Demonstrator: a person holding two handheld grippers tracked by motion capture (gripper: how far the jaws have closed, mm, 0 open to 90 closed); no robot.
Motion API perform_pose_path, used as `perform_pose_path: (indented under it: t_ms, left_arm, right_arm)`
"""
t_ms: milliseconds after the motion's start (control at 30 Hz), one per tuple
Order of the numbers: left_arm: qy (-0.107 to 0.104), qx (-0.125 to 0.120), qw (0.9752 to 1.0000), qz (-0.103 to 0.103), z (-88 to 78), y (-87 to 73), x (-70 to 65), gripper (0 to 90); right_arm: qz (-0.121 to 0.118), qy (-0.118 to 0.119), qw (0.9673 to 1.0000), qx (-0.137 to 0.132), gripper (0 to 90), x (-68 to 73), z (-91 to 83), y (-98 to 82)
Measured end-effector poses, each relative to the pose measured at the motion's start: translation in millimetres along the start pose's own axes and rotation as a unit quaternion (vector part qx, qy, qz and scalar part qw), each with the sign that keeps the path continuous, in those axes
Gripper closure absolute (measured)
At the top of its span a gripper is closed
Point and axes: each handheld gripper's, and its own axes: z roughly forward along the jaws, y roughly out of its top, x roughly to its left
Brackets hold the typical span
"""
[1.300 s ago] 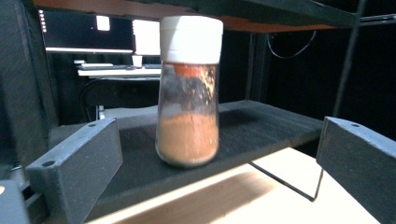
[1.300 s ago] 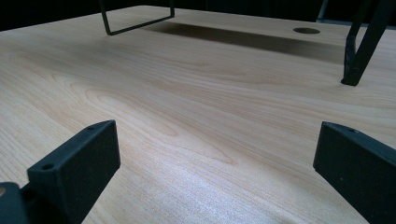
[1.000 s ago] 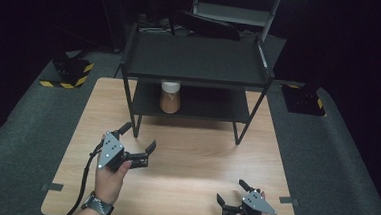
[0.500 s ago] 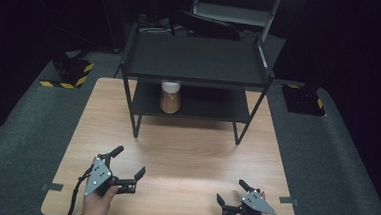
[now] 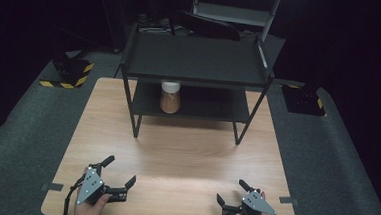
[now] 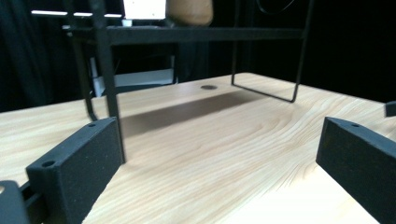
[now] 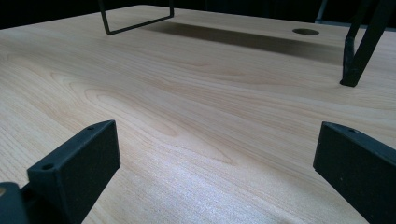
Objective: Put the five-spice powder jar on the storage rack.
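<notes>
— Where are the claws?
— Left claw (image 5: 118, 173) and right claw (image 5: 231, 191) rest low on the desk (image 5: 185, 152), both spread wide, pinching nothing.
— And the jar (image 5: 170, 97)?
— Well ahead of both, on the black rack's (image 5: 196, 63) lower shelf.

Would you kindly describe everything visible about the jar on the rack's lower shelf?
The jar stands upright on the lower shelf of the black rack, left of centre. It has a white lid and a body that looks clear, filled with brown contents. The upper shelf partly hides its lid; nothing but the shelf touches it.
</notes>
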Motion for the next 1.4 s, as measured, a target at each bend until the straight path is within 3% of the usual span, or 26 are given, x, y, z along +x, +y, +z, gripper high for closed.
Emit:
perform_pose_path:
  t_ms: [67, 233, 400, 500, 667, 800, 1033, 1400]
  left_arm:
    - [0.008, 0.014, 0.9998, -0.009, -2.2, -4.5, 2.2, 0.5]
    - [0.022, 0.038, 0.9990, -0.005, -5.2, -12.0, 5.7, 0.5]
    - [0.031, 0.050, 0.9982, -0.009, -9.1, -16.8, 8.3, 0.5]
    - [0.043, 0.062, 0.9972, 0.000, -11.4, -16.2, 9.6, 0.5]
    - [0.053, 0.087, 0.9948, -0.010, -13.6, -18.2, 14.0, 0.5]
    - [0.054, 0.084, 0.9949, -0.011, -15.0, -20.2, 13.6, 0.5]
    - [0.064, 0.097, 0.9931, -0.015, -12.4, -16.3, 12.2, 0.5]
    - [0.037, 0.088, 0.9953, -0.012, -16.5, -19.7, 18.2, 0.5]
  right_arm:
    - [0.003, 0.000, 1.0000, 0.000, 0.4, -0.2, 0.0, 0.0]
    - [0.000, 0.002, 1.0000, -0.001, 0.4, -0.5, -0.1, -0.3]
    - [0.001, 0.001, 1.0000, 0.000, 0.4, -0.5, 0.0, 0.0]
    - [0.000, 0.000, 1.0000, -0.001, 0.4, 0.1, -0.3, -0.5]
    - [-0.002, 0.000, 1.0000, 0.000, 0.5, 0.5, -0.1, -0.1]
    - [0.000, -0.002, 1.0000, 0.002, 0.5, 0.6, 0.3, 0.7]
    - [0.003, -0.001, 1.0000, 0.002, 0.5, 0.4, 0.2, 0.7]
    - [0.000, -0.003, 1.0000, 0.005, 0.4, 1.3, 0.6, 1.7]
